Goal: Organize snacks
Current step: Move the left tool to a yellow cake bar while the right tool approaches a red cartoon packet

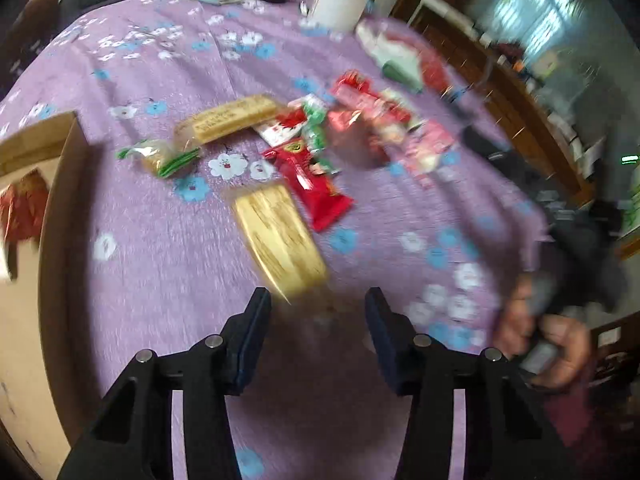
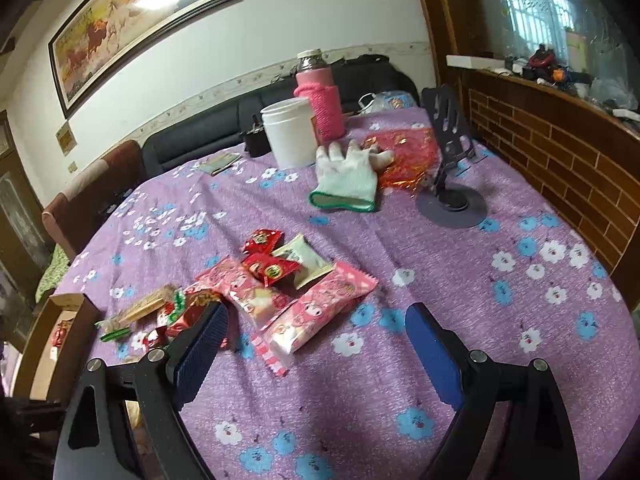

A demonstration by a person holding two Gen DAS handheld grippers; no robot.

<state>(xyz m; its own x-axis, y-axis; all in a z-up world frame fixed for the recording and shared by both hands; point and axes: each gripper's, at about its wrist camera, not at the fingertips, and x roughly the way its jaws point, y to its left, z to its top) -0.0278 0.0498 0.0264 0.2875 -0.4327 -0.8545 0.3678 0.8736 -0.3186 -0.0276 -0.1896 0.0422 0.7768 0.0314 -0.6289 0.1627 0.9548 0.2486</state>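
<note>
Snacks lie in a loose pile on the purple flowered tablecloth (image 1: 160,240). In the left wrist view a yellow cracker packet (image 1: 280,236) lies just ahead of my left gripper (image 1: 316,298), its near end by the left fingertip; the jaws stand open and no pad presses on it. Beyond it are a red packet (image 1: 312,188), a second yellow packet (image 1: 228,120) and a green-ended packet (image 1: 160,156). My right gripper (image 2: 316,310) hangs wide open over the cloth, and a pink packet (image 2: 320,308) lies below it, untouched. Red packets (image 2: 272,268) and a pale green one (image 2: 304,260) lie behind.
An open cardboard box (image 1: 60,200) stands at the table's left edge with a red snack (image 1: 20,208) inside. At the back are a white tub (image 2: 290,136), a pink bottle (image 2: 320,104), a white glove (image 2: 352,180), a red foil bag (image 2: 408,152) and a phone stand (image 2: 452,184). A brick wall (image 2: 560,160) runs on the right.
</note>
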